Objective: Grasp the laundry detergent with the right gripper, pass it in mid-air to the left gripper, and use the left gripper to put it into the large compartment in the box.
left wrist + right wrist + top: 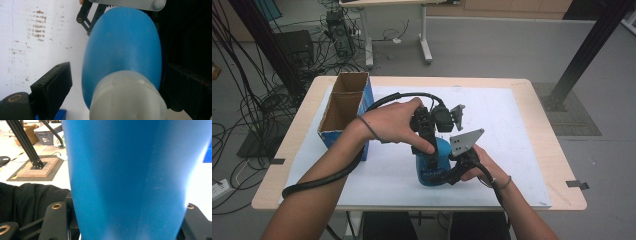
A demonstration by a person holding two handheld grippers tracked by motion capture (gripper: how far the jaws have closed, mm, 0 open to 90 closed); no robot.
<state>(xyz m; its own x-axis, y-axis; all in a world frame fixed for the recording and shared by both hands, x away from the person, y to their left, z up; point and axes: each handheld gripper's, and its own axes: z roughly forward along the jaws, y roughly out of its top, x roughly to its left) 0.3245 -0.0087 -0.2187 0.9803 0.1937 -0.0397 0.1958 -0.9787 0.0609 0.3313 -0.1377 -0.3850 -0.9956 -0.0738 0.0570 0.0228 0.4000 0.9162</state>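
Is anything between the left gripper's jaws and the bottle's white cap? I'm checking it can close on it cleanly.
Nothing visible: the left gripper has its jaws open either side of the white cap on the blue bottle.

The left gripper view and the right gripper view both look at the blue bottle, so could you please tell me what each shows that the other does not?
Left gripper view alone: the bottle's white cap seen from above, between the open jaws of the left gripper, and the stained white mat.

Right gripper view alone: the black frame foot on the floor and a black cloth, with the right gripper closed on the bottle's body.

Both: the blue bottle, close up and between that gripper's own jaws.
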